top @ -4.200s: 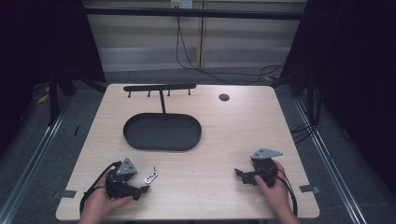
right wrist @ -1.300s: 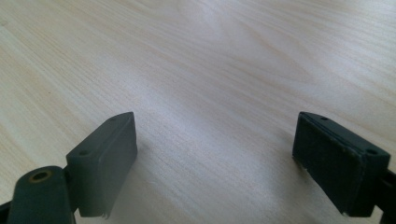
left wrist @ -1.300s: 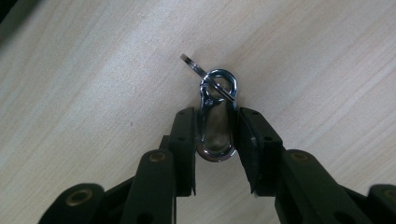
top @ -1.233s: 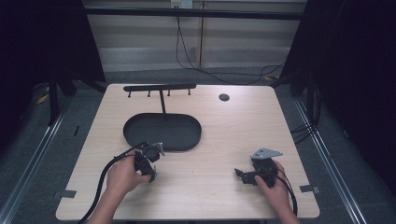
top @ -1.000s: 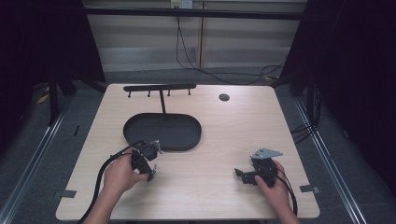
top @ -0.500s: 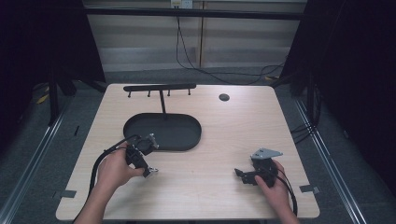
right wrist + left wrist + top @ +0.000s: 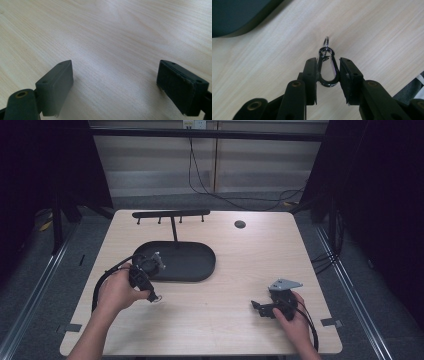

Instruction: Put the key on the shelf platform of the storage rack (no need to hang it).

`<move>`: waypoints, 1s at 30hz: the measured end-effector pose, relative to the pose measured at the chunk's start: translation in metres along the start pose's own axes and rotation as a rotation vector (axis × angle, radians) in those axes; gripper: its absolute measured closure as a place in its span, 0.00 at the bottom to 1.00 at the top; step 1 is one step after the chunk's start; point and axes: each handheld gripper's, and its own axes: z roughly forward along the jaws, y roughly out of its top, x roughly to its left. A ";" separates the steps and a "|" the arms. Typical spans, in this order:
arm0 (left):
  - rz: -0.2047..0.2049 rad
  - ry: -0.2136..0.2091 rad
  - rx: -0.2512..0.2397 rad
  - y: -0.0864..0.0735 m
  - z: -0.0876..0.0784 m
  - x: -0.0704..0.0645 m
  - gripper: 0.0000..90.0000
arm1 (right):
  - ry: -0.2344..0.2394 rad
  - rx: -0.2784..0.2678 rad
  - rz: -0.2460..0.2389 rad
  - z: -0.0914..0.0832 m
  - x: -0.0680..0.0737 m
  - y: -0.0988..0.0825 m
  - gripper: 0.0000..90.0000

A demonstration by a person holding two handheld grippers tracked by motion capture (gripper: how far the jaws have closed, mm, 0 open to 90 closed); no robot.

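A: Materials?
B: Pale wood-grain table (image 7: 240,270). Matte black oval tray (image 7: 190,262) at far left, with a thin black hook rack (image 7: 171,213) standing behind it.
A: Left gripper (image 7: 327,72)?
B: Jaws pinched on a shiny metal carabiner (image 7: 327,68), pear-shaped, small split ring (image 7: 326,42) at its tip. It hangs just off the tray's near-left edge.
A: Right gripper (image 7: 115,87)?
B: Flat black pads set wide apart, holding nothing, bare wood between them, near right.
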 end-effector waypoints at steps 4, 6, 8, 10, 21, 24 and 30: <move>-0.009 0.001 -0.014 0.003 -0.007 0.003 0.76 | 0.000 0.000 0.000 0.000 0.000 0.000 0.15; -0.015 0.006 -0.019 0.005 -0.011 0.005 0.76 | 0.000 0.000 0.000 0.000 0.000 0.000 0.15; -0.020 0.003 -0.022 0.007 -0.014 0.007 0.76 | 0.000 0.000 0.000 0.000 0.000 0.000 0.15; -0.026 0.011 -0.026 0.010 -0.017 0.008 0.76 | 0.000 0.000 0.000 0.000 0.000 0.000 0.15; -0.030 0.017 -0.043 0.023 -0.027 0.012 0.76 | 0.000 0.000 0.000 0.000 0.000 0.000 0.15; -0.035 0.015 -0.051 0.026 -0.028 0.012 0.76 | 0.000 0.000 0.000 0.000 0.000 0.000 0.15; -0.047 0.019 -0.054 0.031 -0.031 0.017 0.76 | 0.000 0.000 0.000 0.000 0.000 0.000 0.15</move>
